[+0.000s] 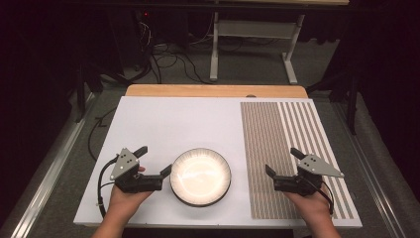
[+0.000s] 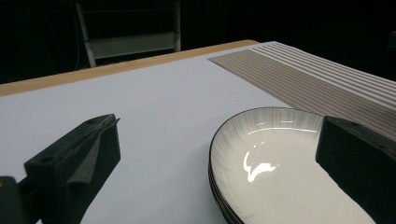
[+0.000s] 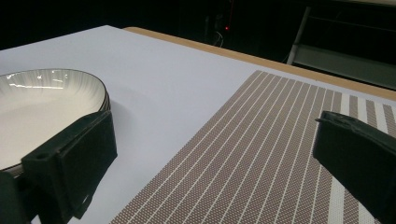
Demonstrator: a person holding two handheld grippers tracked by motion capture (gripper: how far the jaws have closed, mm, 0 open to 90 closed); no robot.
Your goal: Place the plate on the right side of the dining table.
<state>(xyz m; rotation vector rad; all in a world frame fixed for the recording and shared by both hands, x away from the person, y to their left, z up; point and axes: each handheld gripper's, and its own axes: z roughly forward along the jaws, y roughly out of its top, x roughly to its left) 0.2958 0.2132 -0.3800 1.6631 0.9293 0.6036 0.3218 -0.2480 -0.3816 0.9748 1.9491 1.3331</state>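
A white plate (image 1: 200, 177) with a dark rim sits on the white board (image 1: 168, 124), near its front edge and a little left of centre. My left gripper (image 1: 153, 160) is held open just left of the plate, with one jaw right at the plate's left rim. In the left gripper view the plate (image 2: 280, 163) lies under the right-hand jaw, and the left gripper (image 2: 218, 125) holds nothing. My right gripper (image 1: 283, 161) is open over the striped placemat (image 1: 287, 153), clear of the plate. The right gripper view has the plate (image 3: 42, 107) behind the left-hand jaw.
The brown-and-white striped placemat (image 3: 261, 154) covers the board's right part. A wooden table edge (image 1: 215, 90) runs along the back. Beyond it are a dark floor with cables (image 1: 168, 62) and a white table frame (image 1: 252, 44).
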